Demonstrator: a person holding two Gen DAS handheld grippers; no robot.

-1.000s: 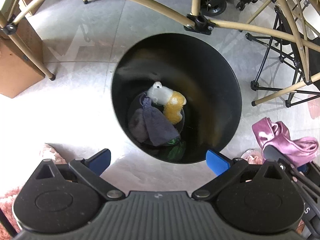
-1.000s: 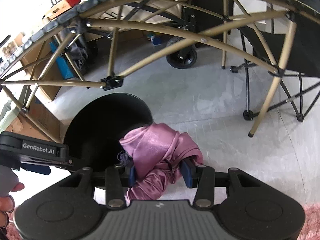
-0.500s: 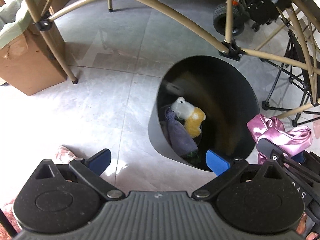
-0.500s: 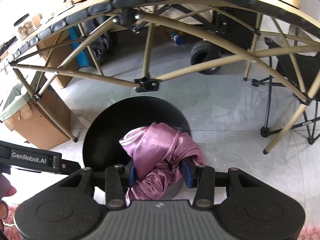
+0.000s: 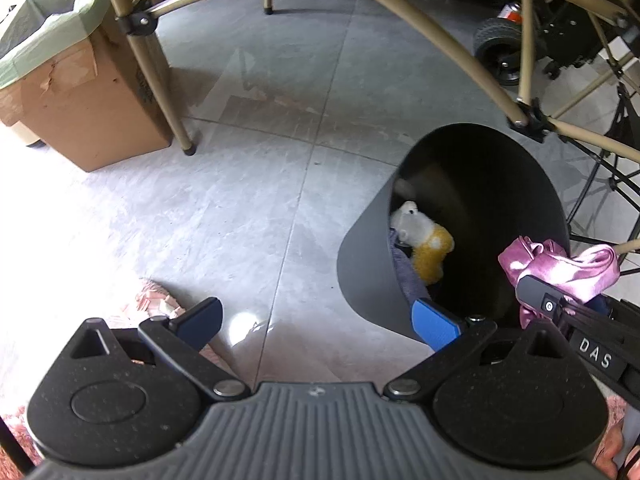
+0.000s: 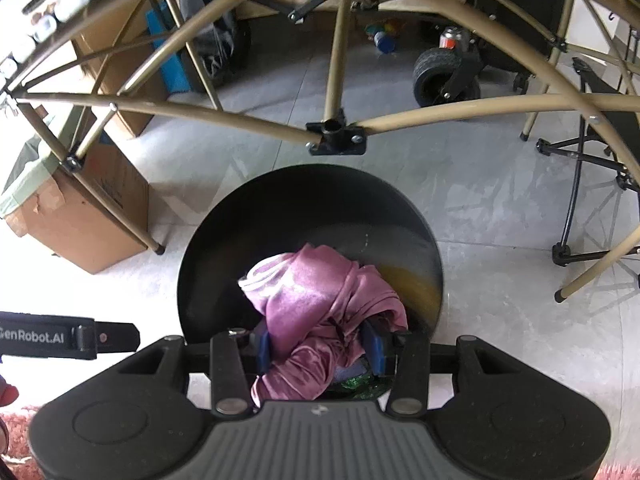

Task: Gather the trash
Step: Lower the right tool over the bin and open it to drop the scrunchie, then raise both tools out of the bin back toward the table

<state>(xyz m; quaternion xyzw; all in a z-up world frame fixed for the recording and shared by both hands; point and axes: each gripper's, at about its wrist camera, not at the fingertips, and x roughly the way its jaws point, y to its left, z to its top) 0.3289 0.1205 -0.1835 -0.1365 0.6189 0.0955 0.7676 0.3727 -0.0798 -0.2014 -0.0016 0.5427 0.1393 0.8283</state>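
Note:
A crumpled pink satin cloth (image 6: 320,304) hangs over the mouth of the black round bin (image 6: 224,240), with my right gripper (image 6: 318,346) shut on it. In the left wrist view the same cloth (image 5: 560,266) shows at the far right above the bin (image 5: 368,264). Inside the bin lie a white and yellow plush toy (image 5: 424,240) and a grey-blue rag (image 5: 406,276). My left gripper (image 5: 316,322) is open and empty over the grey floor, left of the bin.
Tan metal table legs (image 6: 336,52) cross above and behind the bin. A cardboard box (image 5: 80,92) stands at the left. A black wheel (image 6: 440,74) and a folding chair frame (image 6: 576,200) are behind and to the right. A pink rug edge (image 5: 156,300) lies near me.
My right gripper carried the pink cloth from the bin's right edge to over its mouth. My left gripper slid left, so the bin now sits at its right.

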